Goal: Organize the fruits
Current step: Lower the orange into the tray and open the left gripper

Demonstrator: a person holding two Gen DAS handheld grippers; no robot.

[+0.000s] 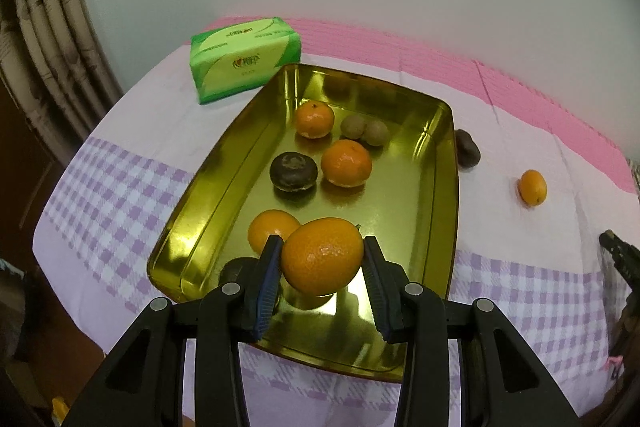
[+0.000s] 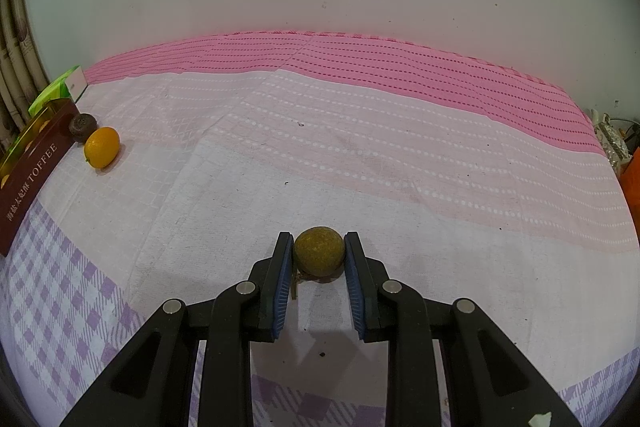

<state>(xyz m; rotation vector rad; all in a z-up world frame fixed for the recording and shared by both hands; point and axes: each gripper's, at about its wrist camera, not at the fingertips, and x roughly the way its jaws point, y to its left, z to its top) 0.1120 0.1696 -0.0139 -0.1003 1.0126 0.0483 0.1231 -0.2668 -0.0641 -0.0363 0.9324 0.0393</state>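
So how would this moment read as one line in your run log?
left gripper: holds orange over gold tray | right gripper: shut on brown fruit on tablecloth

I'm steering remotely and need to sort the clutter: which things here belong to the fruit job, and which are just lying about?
Job:
- gold tin, fruit inside
- orange in left claw
- brown fruit in right claw
- loose orange and dark fruit on the cloth

Lying about:
- green tissue pack
- tablecloth

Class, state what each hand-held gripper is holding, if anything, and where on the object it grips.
Left hand-held gripper: an orange, pinched at opposite sides. Right hand-held gripper: a small brown-green fruit, also by its sides.
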